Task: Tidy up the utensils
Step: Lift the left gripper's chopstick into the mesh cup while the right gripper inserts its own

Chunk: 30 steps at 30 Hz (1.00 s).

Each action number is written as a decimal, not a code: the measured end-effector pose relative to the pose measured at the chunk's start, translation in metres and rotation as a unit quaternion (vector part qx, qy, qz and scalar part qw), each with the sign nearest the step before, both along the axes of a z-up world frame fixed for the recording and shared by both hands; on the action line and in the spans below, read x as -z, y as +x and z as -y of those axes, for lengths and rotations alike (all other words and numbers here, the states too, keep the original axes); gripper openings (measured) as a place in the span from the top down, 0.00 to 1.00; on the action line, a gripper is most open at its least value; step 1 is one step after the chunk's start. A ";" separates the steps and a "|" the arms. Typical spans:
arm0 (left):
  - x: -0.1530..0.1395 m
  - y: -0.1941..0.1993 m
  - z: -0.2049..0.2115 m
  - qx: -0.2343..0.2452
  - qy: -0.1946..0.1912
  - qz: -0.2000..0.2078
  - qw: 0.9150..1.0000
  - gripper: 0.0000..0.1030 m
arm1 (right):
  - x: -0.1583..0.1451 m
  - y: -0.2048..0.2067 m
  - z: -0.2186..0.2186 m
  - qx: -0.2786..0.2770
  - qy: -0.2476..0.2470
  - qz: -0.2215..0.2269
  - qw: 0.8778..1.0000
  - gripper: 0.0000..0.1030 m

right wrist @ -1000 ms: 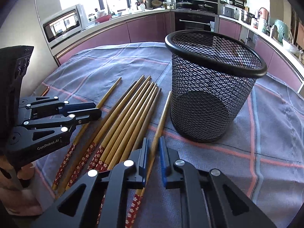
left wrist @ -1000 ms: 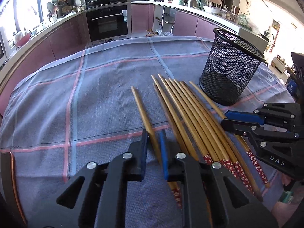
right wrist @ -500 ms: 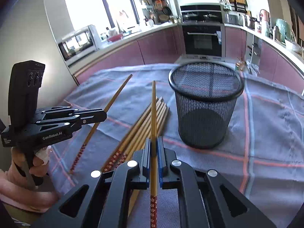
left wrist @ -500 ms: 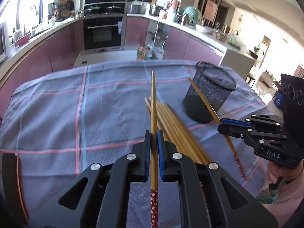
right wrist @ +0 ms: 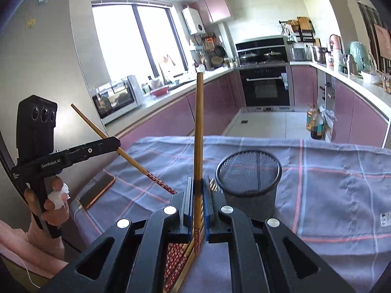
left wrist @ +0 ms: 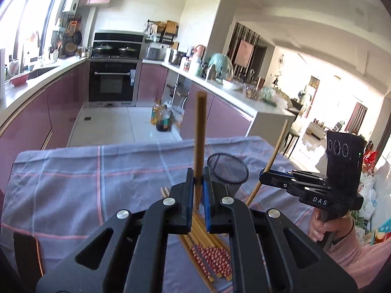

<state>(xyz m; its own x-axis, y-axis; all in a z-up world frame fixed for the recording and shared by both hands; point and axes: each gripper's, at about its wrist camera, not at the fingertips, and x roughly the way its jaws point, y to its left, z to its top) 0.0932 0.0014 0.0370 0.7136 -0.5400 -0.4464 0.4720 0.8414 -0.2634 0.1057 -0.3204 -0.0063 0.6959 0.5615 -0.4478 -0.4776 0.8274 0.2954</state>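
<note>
Home kitchen, built-in oven [left wrist: 112, 83], mauve cabinets [right wrist: 220, 102], cluttered countertop [left wrist: 220, 85], microwave [right wrist: 114, 102], cloth-covered table [left wrist: 73, 171]

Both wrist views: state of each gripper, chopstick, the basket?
left gripper: shut on a chopstick, lifted clear of the cloth
right gripper: shut on another chopstick, also lifted
mesh basket: upright, empty
remaining chopsticks: lying bundled on the tablecloth

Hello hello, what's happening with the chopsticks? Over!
Left gripper shut on one chopstick, right gripper shut on another chopstick. Both lifted above the pile. Mesh cup upright, empty, nothing blocking.
</note>
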 end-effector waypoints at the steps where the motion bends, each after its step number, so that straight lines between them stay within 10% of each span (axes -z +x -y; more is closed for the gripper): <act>1: -0.006 0.001 0.002 0.003 -0.005 0.004 1.000 0.93 | -0.006 0.001 0.003 0.002 0.003 0.008 1.000 0.94; 16: -0.091 0.031 0.070 0.040 -0.029 0.058 0.997 0.93 | -0.065 0.030 0.036 0.039 -0.003 0.091 0.995 0.94; 30: -0.003 0.082 0.138 0.059 0.040 -0.033 0.997 0.93 | -0.008 0.072 0.028 0.025 -0.069 -0.024 0.997 0.94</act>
<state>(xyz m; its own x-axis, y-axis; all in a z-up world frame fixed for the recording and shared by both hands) 0.1747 -0.1366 0.0404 0.6151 -0.5784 -0.5359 0.5522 0.8011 -0.2308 0.1775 -0.3483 0.0021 0.6982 0.4570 -0.5511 -0.4225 0.8844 0.1982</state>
